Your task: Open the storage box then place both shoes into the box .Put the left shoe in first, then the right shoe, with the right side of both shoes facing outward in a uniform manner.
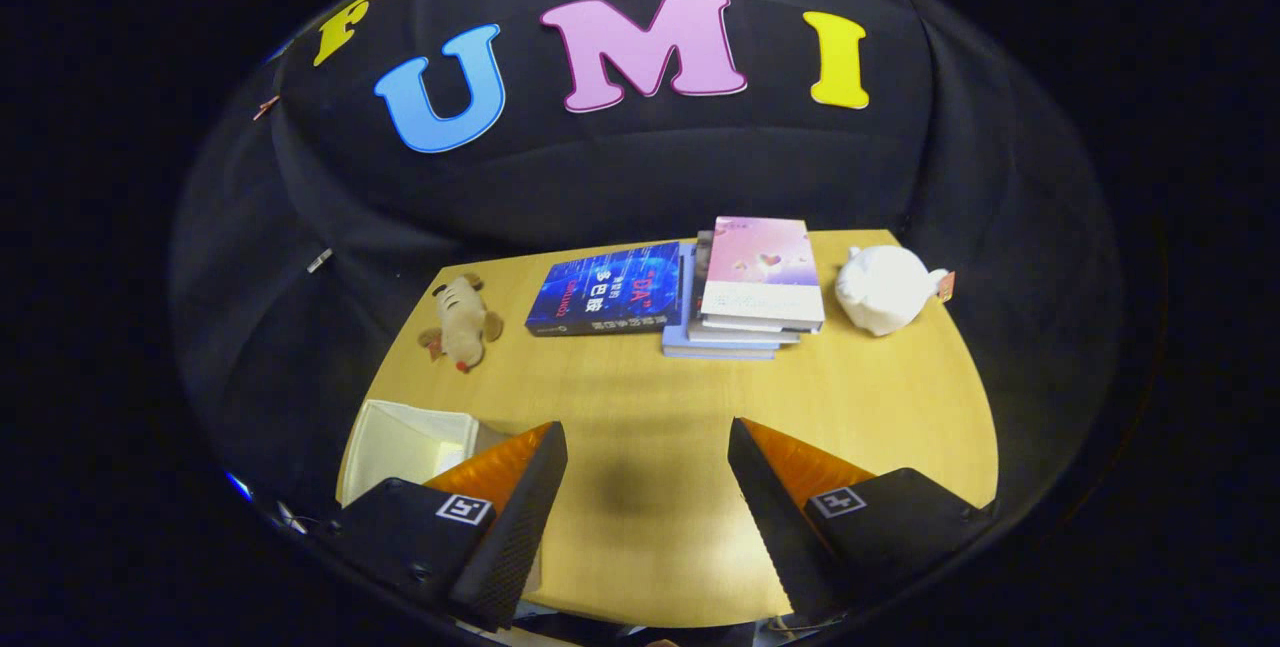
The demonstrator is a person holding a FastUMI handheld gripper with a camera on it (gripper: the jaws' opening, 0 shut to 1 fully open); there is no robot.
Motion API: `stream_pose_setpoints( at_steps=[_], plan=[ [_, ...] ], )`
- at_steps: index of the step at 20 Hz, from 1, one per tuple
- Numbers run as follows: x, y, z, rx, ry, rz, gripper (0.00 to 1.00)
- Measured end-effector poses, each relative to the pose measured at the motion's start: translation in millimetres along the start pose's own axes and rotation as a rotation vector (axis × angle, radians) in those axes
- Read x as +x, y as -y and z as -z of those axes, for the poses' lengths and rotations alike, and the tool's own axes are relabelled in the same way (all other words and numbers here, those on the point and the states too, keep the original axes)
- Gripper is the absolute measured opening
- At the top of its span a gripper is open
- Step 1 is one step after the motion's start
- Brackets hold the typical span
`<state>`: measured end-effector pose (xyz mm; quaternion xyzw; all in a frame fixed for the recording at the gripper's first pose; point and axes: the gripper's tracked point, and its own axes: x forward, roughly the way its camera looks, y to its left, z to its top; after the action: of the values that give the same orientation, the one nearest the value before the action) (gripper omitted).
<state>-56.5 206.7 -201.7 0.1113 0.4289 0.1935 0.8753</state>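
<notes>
One storage box (pixel 405 442), pale and cream-coloured, sits on the wooden table (pixel 650 397) beside and partly behind the left finger; whether it is open or closed cannot be told. The gripper (pixel 645 487) hangs above bare tabletop with its two fingers spread wide, holding nothing and touching nothing. Beyond the fingers, at the far edge of the table: one dark blue book (pixel 605 289) lying flat, one stack of books (pixel 755 292) (about four, the topmost pink) just beside it, one small tan plush toy (pixel 462 322) to the left, and one white plush toy (pixel 885 289) to the right.
</notes>
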Motion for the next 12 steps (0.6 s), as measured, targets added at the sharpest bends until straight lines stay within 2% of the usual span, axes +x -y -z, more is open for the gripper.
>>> stream_pose_setpoints(
  at_steps=[4, 12],
  plan=[
    [-16.1, 36.4, -20.9, -0.070, 0.104, 0.043, 0.99],
    [-68.1, 90.1, -67.0, -0.151, 0.326, 0.051, 0.99]
  ],
)
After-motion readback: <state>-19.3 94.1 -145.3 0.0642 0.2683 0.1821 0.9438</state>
